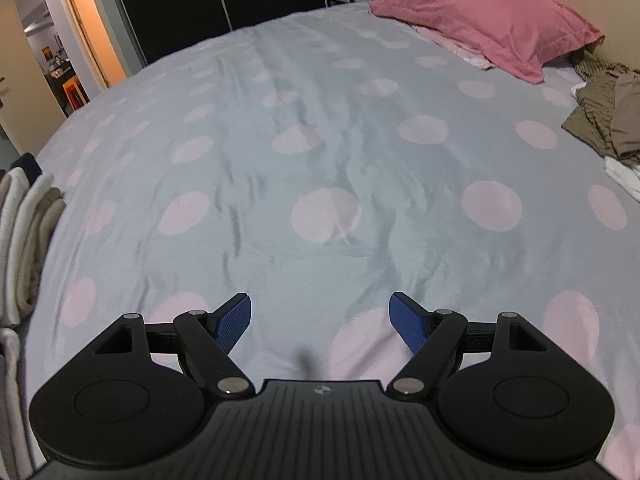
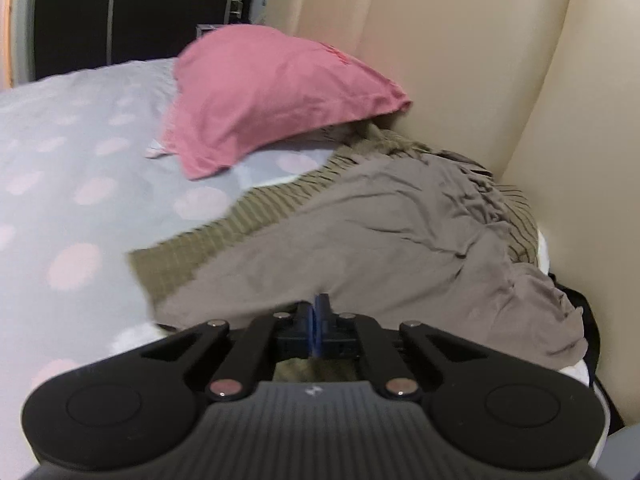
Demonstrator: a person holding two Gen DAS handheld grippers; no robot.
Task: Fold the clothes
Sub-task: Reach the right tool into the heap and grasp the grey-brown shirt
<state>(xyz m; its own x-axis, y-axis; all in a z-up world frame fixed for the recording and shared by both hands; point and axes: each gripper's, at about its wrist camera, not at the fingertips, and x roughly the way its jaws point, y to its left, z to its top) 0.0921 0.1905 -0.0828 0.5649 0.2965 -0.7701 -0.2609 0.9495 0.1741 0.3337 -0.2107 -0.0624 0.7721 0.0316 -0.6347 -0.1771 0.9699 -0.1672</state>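
Note:
A crumpled taupe garment (image 2: 400, 232) lies on an olive striped garment (image 2: 180, 260) against the cream headboard in the right wrist view. My right gripper (image 2: 318, 308) sits at the taupe garment's near edge, its blue pads pressed together on the hem. In the left wrist view the same pile of clothes (image 1: 604, 120) shows at the far right, well away from my left gripper (image 1: 320, 308). That gripper hovers over the bare sheet, open, with nothing between its blue pads (image 1: 236, 320).
The bed has a grey sheet with pink dots (image 1: 320, 140). A pink pillow (image 1: 480, 20) lies at the head, next to the padded headboard (image 2: 480, 60). Folded pale cloths (image 1: 24, 220) are stacked at the bed's left edge. A white cloth (image 1: 624, 176) lies under the pile.

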